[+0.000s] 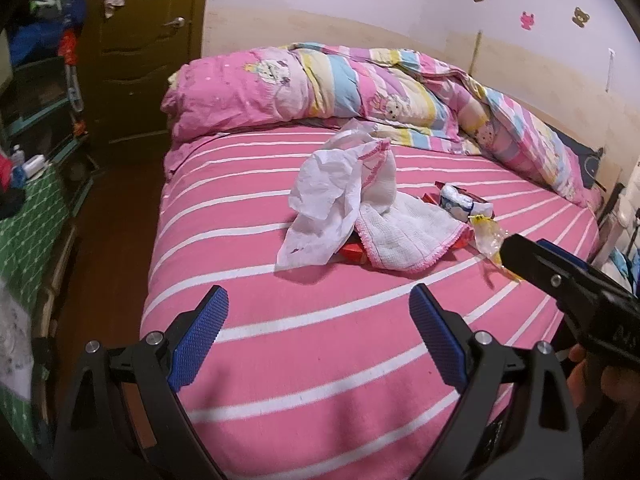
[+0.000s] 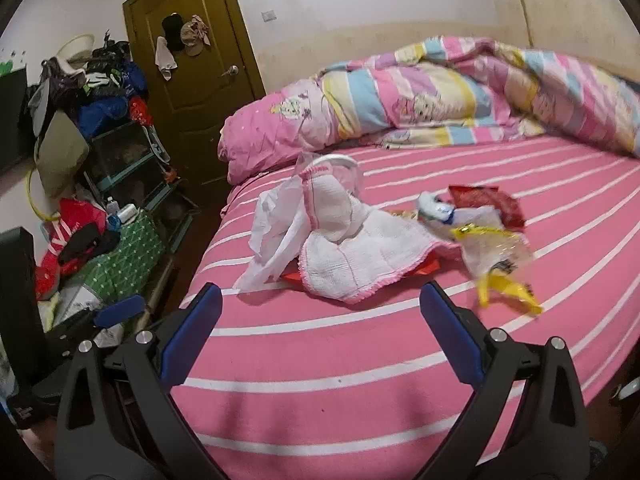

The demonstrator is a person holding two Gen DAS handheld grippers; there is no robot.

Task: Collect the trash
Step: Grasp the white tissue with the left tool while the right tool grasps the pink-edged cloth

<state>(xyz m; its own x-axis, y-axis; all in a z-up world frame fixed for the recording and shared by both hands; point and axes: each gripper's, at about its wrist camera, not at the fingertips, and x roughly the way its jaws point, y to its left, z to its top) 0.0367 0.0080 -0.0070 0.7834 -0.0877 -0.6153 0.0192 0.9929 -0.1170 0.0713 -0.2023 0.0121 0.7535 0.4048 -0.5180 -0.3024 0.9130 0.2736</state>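
Note:
Trash lies in a heap mid-bed: crumpled white paper (image 1: 320,208) (image 2: 272,236), a clear-and-yellow plastic wrapper (image 1: 486,238) (image 2: 496,256), a blue-and-white wrapper (image 1: 460,200) (image 2: 434,206), and red wrappers (image 1: 352,250) (image 2: 486,200). A white cloth with pink trim (image 1: 400,232) (image 2: 360,260) lies among them. My left gripper (image 1: 318,334) is open and empty, short of the heap. My right gripper (image 2: 320,330) is open and empty, close to the cloth; it also shows in the left wrist view (image 1: 568,280) beside the yellow wrapper.
The bed (image 1: 320,380) has a pink striped sheet. A rolled quilt (image 1: 320,84) (image 2: 420,100) lies at its head. A brown door (image 2: 192,80) and cluttered shelves (image 2: 104,128) stand to the left, with a green-covered stand (image 2: 124,256) by the bed.

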